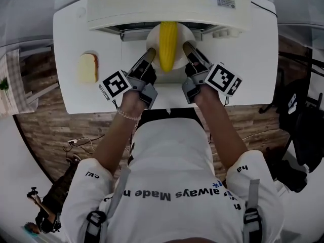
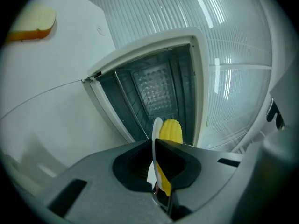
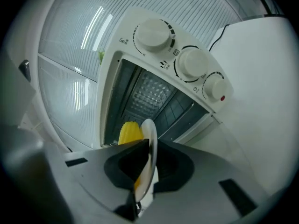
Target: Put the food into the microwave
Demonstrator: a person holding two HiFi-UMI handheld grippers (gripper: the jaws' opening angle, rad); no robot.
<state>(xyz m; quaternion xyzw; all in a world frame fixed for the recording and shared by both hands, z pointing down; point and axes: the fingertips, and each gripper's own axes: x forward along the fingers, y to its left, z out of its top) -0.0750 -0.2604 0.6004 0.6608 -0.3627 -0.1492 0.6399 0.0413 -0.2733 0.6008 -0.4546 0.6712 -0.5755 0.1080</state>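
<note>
A yellow cob of corn (image 1: 168, 44) lay lengthwise on a round white plate (image 1: 151, 39), its far end pointing into the microwave (image 1: 152, 6). The plate was held level at the mouth of the open microwave, at the far middle of the white table (image 1: 71, 39).

The left gripper (image 1: 148, 55) had the plate's left rim. In the left gripper view its fingers (image 2: 182, 160) were closed almost together on the thin rim (image 2: 155, 129), with the corn (image 2: 171, 130) just beyond them. The right gripper (image 1: 188, 48) had the right rim the same way. In the right gripper view its fingers (image 3: 170, 164) were pinched on the plate edge (image 3: 149, 139), with the corn (image 3: 130, 133) to the left of it.

Ahead of both grippers the dark cavity (image 2: 154, 87) stood open, a wire rack visible inside. Three white knobs (image 3: 194, 62) ran down the microwave's right side panel. A slice of bread (image 1: 87, 68) lay on the table well to the left of the plate, apart from both grippers. Nothing stood between the plate and the opening.
</note>
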